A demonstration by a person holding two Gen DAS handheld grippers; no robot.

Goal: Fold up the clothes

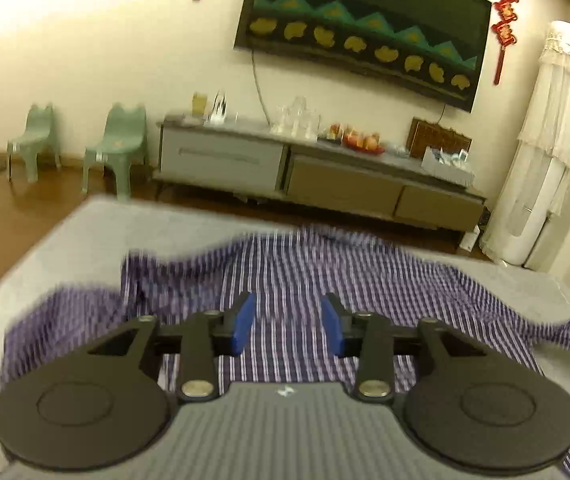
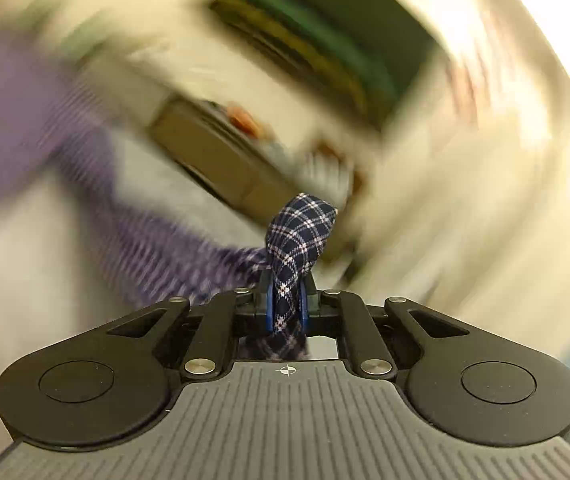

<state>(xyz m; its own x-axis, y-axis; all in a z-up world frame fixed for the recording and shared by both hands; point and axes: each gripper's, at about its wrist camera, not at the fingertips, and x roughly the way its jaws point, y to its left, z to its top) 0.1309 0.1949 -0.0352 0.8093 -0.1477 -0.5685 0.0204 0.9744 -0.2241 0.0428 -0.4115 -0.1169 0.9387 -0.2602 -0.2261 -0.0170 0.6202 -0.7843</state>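
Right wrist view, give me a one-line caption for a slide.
Right gripper shut on a plaid corner of the striped purple shirt, background smeared by motion blur.

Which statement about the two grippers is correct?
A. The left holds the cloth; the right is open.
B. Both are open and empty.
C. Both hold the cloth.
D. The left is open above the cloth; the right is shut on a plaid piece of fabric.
D: the left gripper shows a wide gap over the striped cloth, while the right gripper pinches plaid fabric.
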